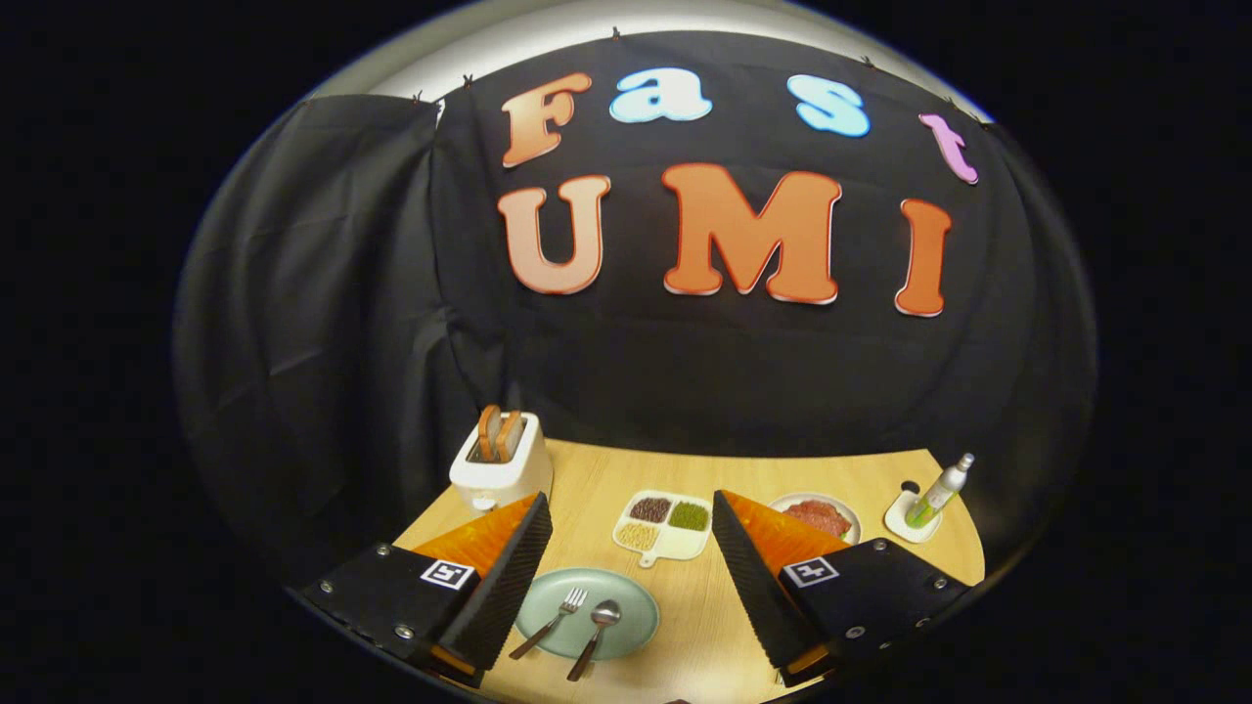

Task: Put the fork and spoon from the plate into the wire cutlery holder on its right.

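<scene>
Fork and spoon both lie on the pale green plate that you see between your gripper fingers, low and close to you on the wooden table. Fork first: its long axis runs on a diagonal, tines toward the far side and slightly right, handle coming back toward your left finger and reaching over the plate's near rim. The spoon sits just right of it, nearly parallel but a little steeper, bowl at the far end near the plate's middle, handle pointing back at you and hanging past the near rim. The 2 pieces lie close together without clearly touching.

Your fingers stand wide apart, with nothing held between them; the plate sits nearer the left finger than the right finger.

Beyond the plate you have a white divided tray with 4 compartments of grains. Farther left stands a white toaster with 2 slices of bread upright in it. Behind your right finger there is a small plate of red food, and farther right a bottle leans on a white coaster.
</scene>
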The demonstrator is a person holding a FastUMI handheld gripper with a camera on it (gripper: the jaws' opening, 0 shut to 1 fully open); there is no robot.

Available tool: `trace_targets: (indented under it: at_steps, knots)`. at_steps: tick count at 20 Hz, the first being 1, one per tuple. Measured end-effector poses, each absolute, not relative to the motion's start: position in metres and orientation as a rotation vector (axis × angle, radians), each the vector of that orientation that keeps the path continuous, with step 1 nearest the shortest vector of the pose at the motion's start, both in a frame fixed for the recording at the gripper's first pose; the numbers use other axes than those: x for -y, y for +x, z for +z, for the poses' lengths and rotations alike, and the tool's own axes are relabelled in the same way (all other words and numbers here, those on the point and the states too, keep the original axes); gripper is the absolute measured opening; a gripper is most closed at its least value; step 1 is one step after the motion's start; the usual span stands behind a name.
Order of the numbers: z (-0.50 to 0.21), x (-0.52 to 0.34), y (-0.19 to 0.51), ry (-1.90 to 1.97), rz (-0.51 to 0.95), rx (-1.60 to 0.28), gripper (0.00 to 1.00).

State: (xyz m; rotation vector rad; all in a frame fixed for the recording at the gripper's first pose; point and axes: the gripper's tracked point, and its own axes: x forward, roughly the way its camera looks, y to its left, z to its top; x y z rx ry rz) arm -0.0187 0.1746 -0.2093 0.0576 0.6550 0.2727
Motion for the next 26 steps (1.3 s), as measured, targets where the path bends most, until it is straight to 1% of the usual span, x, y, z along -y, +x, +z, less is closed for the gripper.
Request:
trace_targets:
  at_steps: [5, 8, 12, 14, 19, 22, 25, 26]
  knots:
    - [-0.293, -0.205, -0.055, 0.034, 0.341, -0.971, 0.98]
    - [-0.335, -0.217, -0.073, 0.012, 0.357, -1.088, 0.91]
    - [-0.379, -0.227, -0.101, -0.010, 0.372, -1.267, 0.90]
    - [-0.399, -0.229, -0.113, -0.006, 0.359, -1.360, 0.88]
    - [-0.442, -0.231, -0.131, -0.005, 0.336, -1.539, 0.86]
    - [-0.467, -0.231, -0.144, -0.034, 0.315, -1.639, 0.79]
    - [-0.485, -0.230, -0.150, -0.060, 0.288, -1.692, 0.71]
    - [-0.490, -0.231, -0.153, -0.061, 0.275, -1.704, 0.67]
